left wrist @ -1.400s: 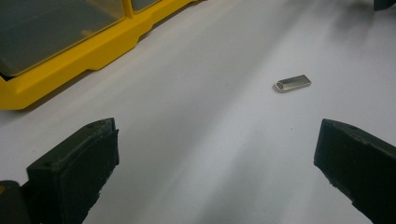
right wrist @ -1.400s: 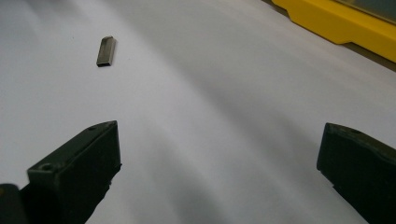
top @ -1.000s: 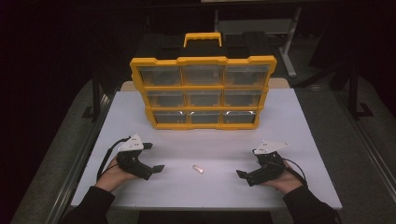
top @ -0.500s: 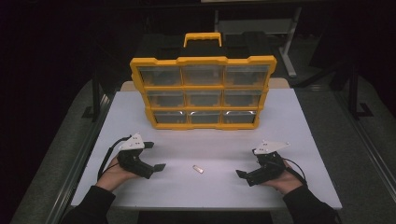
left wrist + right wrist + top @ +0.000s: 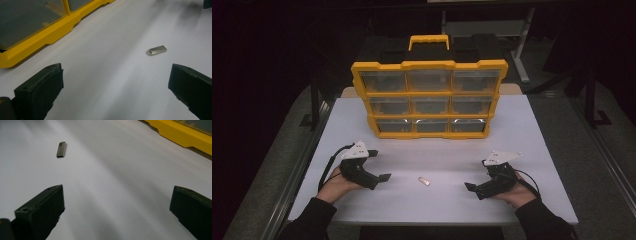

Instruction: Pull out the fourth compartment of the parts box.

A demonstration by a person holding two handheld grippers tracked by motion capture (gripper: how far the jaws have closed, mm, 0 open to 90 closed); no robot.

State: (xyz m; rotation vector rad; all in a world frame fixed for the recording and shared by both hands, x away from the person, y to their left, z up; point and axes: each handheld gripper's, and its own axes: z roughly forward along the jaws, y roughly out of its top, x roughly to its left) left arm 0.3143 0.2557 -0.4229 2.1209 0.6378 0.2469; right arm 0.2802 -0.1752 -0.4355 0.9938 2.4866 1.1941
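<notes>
High view: small metal piece [image 5: 424,181] lies flat on the white counter [image 5: 532,130], well in front of the yellow organizer [image 5: 429,100], between the two claws.
Left claw [image 5: 379,179]: jaws wide, nothing held; rests on the counter left of the piece, tips aimed at it.
Right claw [image 5: 472,188]: jaws wide, nothing held; right of the piece, farther from it.
Left hand [image 5: 337,181]: low, palm under the tool, forearm in from the near edge.
Step, judged: pick up the piece.
Method: straddle its narrow width, jaws skimming the counter, close slowly; thin piece may skid.
Left gripper view: piece [image 5: 157,50] ahead, right of centre.
</notes>
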